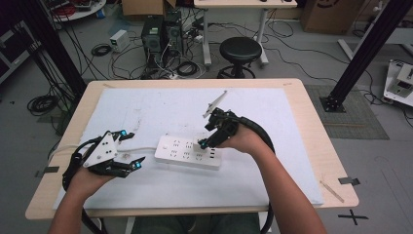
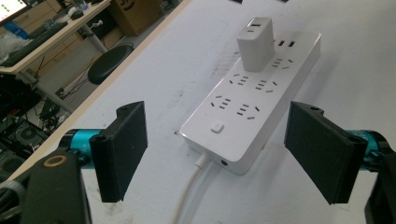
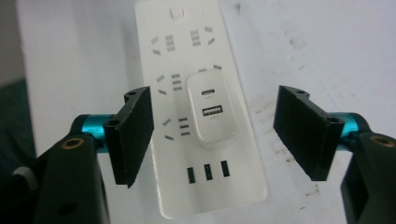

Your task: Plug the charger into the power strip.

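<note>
A white power strip (image 1: 187,152) lies on the white mat, slightly left of the middle. A white USB charger (image 1: 201,145) stands plugged into its right half. My right gripper (image 1: 204,136) hangs just above that charger, pointing down at it. In the right gripper view its jaws stand open (image 3: 215,133), one on each side of the charger (image 3: 212,109), and the pads do not touch it. My left gripper (image 1: 134,147) rests low at the strip's left end, open and empty (image 2: 219,149), facing the strip (image 2: 252,102) and the charger (image 2: 255,44).
The white mat (image 1: 253,112) covers most of the wooden table (image 1: 311,122). The strip's white cord (image 1: 141,149) runs left past the left gripper. A black stool (image 1: 240,51) stands beyond the far edge, with cables and computer boxes on the floor.
</note>
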Demonstrator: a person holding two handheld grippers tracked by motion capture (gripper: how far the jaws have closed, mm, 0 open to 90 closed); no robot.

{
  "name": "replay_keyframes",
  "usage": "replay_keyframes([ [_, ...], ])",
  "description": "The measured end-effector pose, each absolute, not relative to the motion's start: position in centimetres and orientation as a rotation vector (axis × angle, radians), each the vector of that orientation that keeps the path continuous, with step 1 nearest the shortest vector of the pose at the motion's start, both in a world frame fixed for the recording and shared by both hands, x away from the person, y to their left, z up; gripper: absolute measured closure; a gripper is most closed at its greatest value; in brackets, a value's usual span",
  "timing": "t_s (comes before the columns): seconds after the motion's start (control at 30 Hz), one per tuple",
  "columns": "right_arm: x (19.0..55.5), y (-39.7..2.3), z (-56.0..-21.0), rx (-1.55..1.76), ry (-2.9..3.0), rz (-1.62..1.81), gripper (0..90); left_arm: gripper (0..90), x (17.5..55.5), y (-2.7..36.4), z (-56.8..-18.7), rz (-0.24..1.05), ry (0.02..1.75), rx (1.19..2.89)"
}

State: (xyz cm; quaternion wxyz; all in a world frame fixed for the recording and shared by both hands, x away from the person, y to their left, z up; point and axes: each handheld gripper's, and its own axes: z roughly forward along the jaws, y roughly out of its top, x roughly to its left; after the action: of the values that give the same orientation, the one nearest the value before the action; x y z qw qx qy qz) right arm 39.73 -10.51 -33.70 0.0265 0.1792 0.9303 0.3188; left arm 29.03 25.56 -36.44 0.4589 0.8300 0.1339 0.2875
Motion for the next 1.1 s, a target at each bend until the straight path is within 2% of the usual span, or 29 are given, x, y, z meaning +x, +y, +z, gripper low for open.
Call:
replay_keyframes([
  [0.13,38.4,-13.1,-33.4,0.623,2.776,1.151,21.8,21.4,29.5,25.4,-36.3,0.687,0.321,2.04],
  [0.5,36.1,-19.5,-35.0,0.81,2.579,1.359,20.2,21.4,30.2,25.1,-36.8,0.636,0.331,2.019],
  [0.83,34.9,-22.9,-37.0,0.908,2.474,1.47,20.1,21.4,30.6,25.4,-37.4,0.592,0.366,1.986],
  [1.1,34.5,-23.9,-37.9,0.958,2.435,1.489,20.1,21.4,30.5,25.2,-37.8,0.578,0.37,1.991],
])
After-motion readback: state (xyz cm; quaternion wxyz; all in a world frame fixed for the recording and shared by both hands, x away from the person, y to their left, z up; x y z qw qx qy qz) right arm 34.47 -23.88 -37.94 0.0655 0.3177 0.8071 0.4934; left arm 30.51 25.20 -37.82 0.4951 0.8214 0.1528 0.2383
